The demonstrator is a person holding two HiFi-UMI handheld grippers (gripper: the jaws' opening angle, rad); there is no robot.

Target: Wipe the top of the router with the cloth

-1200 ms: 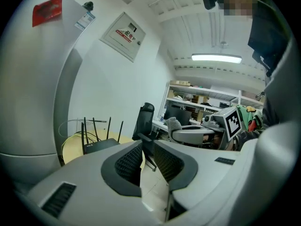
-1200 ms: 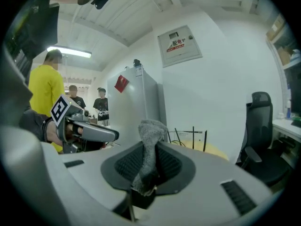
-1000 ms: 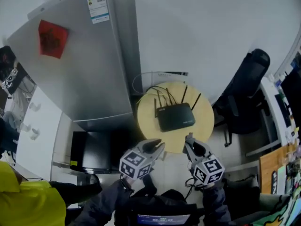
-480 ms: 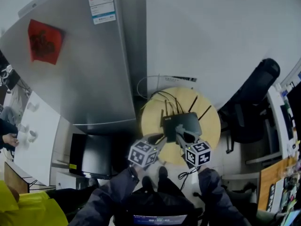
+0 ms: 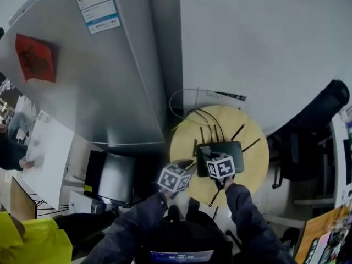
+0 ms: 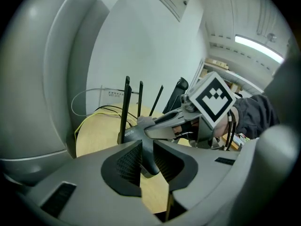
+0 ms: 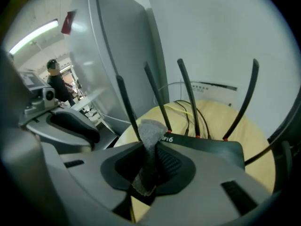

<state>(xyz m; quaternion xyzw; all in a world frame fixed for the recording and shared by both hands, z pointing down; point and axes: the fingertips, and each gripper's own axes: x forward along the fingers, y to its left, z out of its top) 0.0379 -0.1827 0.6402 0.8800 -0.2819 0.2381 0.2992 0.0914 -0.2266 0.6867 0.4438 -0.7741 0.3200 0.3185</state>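
Observation:
A black router [image 5: 234,150] with several upright antennas lies on a small round wooden table [image 5: 247,183]. My right gripper [image 5: 206,154] is over the router's left end, shut on a grey cloth [image 7: 151,128]. The cloth's tip sticks out past the jaws, just above the router [image 7: 207,149] near its "WiFi6" print. My left gripper [image 5: 188,164] hangs at the table's left front, close beside the router's near corner. Its jaws stand a little apart and hold nothing. In the left gripper view the router [image 6: 128,134] shows through the gap of the left gripper [image 6: 146,149], with the cloth [image 6: 139,121] above.
A tall silver fridge [image 5: 99,81] stands directly left of the table. Cables [image 5: 206,120] trail off the table's back towards the white wall. A black office chair [image 5: 324,125] is at the right. A dark box [image 5: 113,177] sits low at the left.
My right gripper has moved from the table's front edge forward onto the router's left end with the cloth. The left gripper has followed towards the table's left front. The head view has shifted closer.

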